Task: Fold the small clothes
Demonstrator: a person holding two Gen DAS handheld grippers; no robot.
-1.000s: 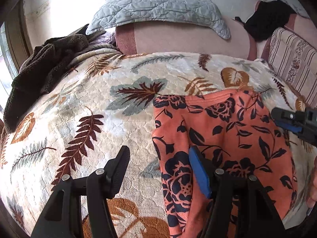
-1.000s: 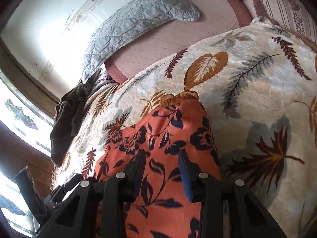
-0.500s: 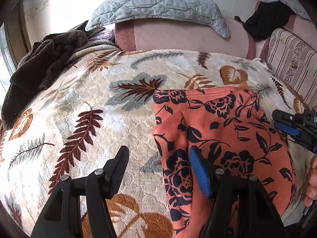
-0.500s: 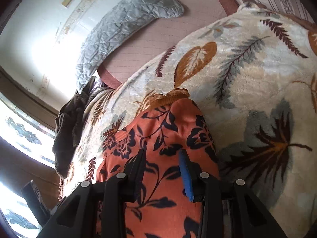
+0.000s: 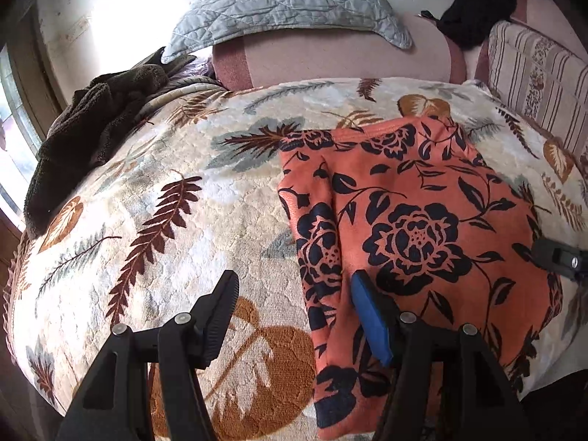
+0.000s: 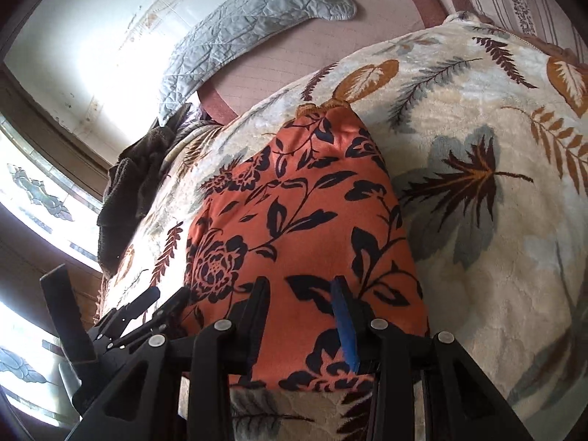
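Orange floral garment (image 5: 422, 228) lies folded flat on the bed (image 5: 176, 220), near its front edge. Soft, light, likely floppy (take a hem corner). Left hand-held gripper (image 5: 294, 316) released, straddling its left edge; right hand-held gripper (image 6: 301, 316) released over it.

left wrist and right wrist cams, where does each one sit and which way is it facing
Left wrist: on the left gripper, low over the bed, facing the headboard across the leaf-print blanket; its open fingers straddle the left edge of the orange floral garment, and the right gripper's tip shows at right.
Right wrist: on the right gripper, tilted, looking along the garment's right side toward the window; its open fingers and the left gripper show.
Shared: garment, blanket, grey quilted pillow, brown towel.
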